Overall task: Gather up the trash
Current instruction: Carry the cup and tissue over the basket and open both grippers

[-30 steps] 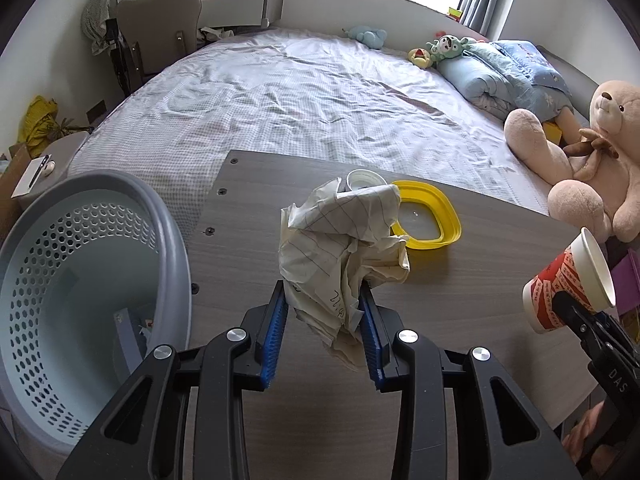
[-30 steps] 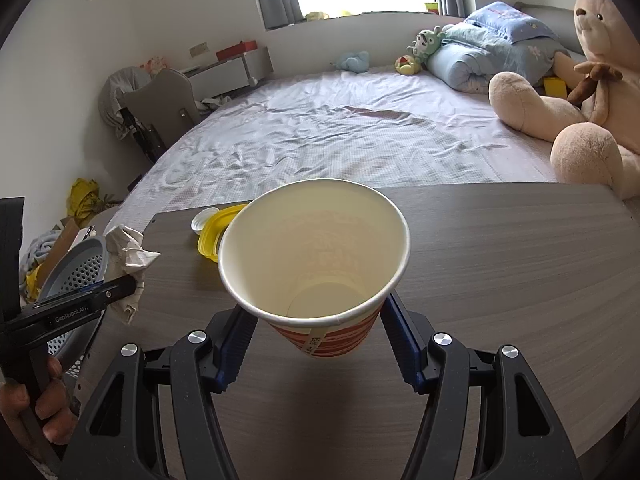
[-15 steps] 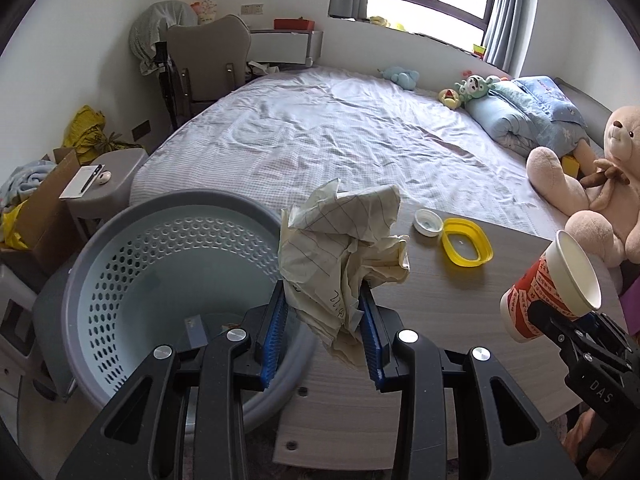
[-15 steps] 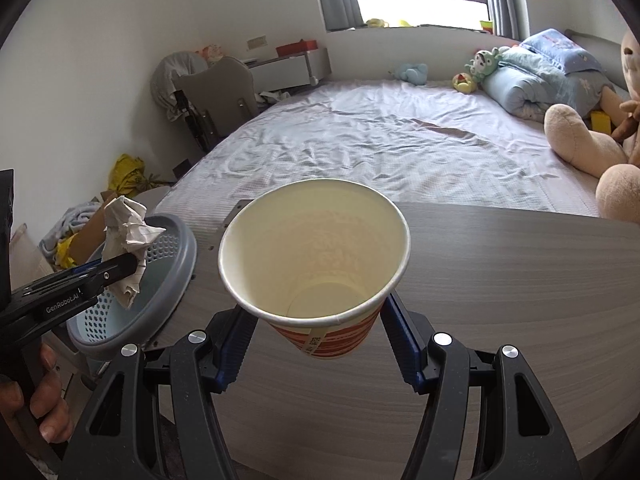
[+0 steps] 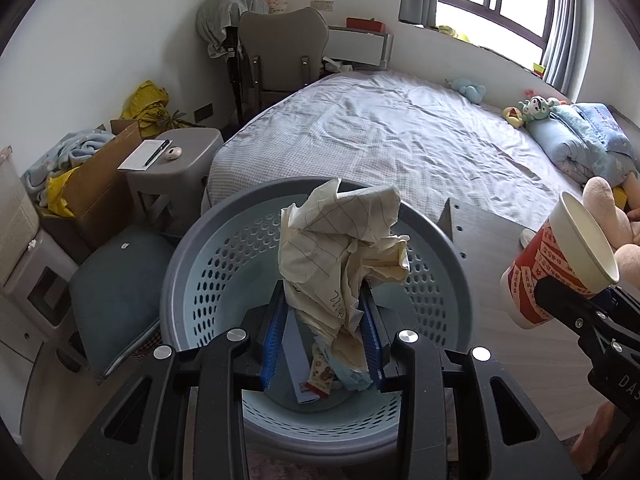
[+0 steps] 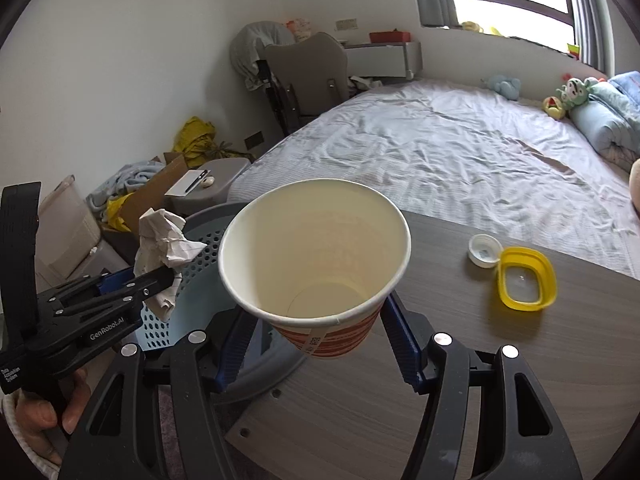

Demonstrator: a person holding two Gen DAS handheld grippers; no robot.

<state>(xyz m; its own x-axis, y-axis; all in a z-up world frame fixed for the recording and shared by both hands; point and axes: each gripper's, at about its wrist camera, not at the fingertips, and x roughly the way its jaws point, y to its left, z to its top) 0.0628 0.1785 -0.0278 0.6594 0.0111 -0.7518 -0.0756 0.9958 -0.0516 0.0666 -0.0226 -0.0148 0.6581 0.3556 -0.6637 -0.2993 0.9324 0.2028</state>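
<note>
My left gripper (image 5: pixel 325 328) is shut on a crumpled ball of lined paper (image 5: pixel 340 256) and holds it right over the grey-rimmed, pale blue perforated basket (image 5: pixel 192 276). Wrappers and a flat card (image 5: pixel 316 376) lie at the basket's bottom. In the right wrist view the same paper (image 6: pixel 164 244) and left gripper (image 6: pixel 168 276) hang over the basket (image 6: pixel 200 232) at the left. My right gripper (image 6: pixel 316 332) is shut on an empty red-and-white paper cup (image 6: pixel 316 256), open end toward the camera, above the table's left end. The cup (image 5: pixel 560 264) also shows at the right of the left wrist view.
On the wooden table (image 6: pixel 480 360) lie a yellow lid (image 6: pixel 524 280) and a small white cap (image 6: pixel 484 252). Beyond it is a bed (image 6: pixel 460 152) with soft toys. Left of the basket are a grey stool (image 5: pixel 176 160), a cardboard box (image 5: pixel 100 184) and a cushioned seat (image 5: pixel 112 296).
Both grippers have swung left, off the table toward the basket. The paper ball went from above the table to above the basket's opening; the cup came to the table's left end.
</note>
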